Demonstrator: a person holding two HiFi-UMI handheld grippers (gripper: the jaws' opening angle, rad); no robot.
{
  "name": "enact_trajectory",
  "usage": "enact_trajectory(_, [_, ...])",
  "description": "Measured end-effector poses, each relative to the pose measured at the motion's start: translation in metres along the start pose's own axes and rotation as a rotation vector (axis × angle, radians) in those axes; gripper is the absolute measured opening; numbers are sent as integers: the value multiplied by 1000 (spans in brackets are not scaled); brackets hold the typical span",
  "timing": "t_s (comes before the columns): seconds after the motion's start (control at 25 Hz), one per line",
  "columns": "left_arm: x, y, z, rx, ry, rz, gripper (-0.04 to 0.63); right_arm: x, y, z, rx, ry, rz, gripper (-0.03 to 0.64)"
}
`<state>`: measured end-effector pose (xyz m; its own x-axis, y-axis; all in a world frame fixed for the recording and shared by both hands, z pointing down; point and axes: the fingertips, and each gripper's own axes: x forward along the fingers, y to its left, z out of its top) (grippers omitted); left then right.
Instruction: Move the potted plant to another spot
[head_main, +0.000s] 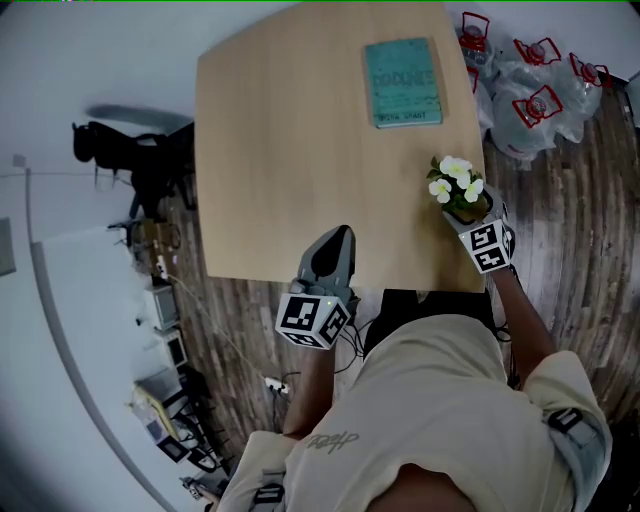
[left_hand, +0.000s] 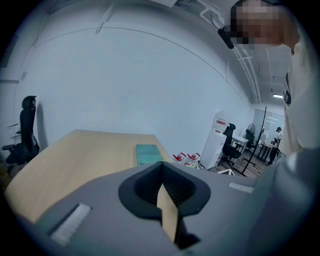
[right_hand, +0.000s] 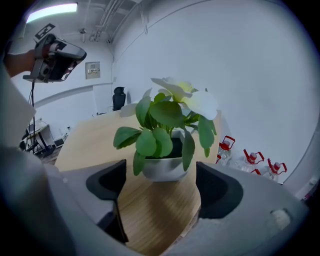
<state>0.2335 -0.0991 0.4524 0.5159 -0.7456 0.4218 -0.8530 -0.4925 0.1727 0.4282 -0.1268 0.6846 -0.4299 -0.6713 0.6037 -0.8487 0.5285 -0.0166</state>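
Note:
The potted plant (head_main: 455, 182), white flowers and green leaves in a pale pot, stands on the wooden table (head_main: 290, 150) near its front right corner. My right gripper (head_main: 468, 218) is open just behind it. In the right gripper view the pot (right_hand: 162, 168) sits upright just ahead of the gap between the two dark pads (right_hand: 107, 182), apart from both, and the right gripper (right_hand: 162, 189) holds nothing. My left gripper (head_main: 336, 243) hovers over the table's front edge, shut and empty. In its own view the left gripper (left_hand: 162, 189) has its jaws pressed together.
A teal book (head_main: 403, 82) lies flat at the table's far side, also the book (left_hand: 148, 154) in the left gripper view. Water jugs with red handles (head_main: 540, 95) crowd the floor to the right. A black office chair (head_main: 120, 150) and boxes of gear stand at the left.

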Motion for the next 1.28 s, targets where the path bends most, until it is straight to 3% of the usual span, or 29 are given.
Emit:
enact_trajectory(0.44, [-11, 13, -8, -39, 3, 49, 17, 25, 2, 11, -10, -16, 5, 428])
enact_trajectory(0.48, [-12, 14, -9, -40, 2, 52, 17, 25, 0, 11, -12, -11, 0, 418])
enact_trajectory(0.56, [-13, 17, -9, -45, -3, 59, 17, 25, -3, 9, -19, 1, -13, 332])
enact_trajectory(1.04, [-15, 19, -13, -56, -16, 55, 17, 9, -4, 18, -6, -29, -8, 333])
enact_trajectory(1.28, [-18, 19, -11, -56, -26, 59, 17, -12, 7, 52, -28, -79, 26, 333])
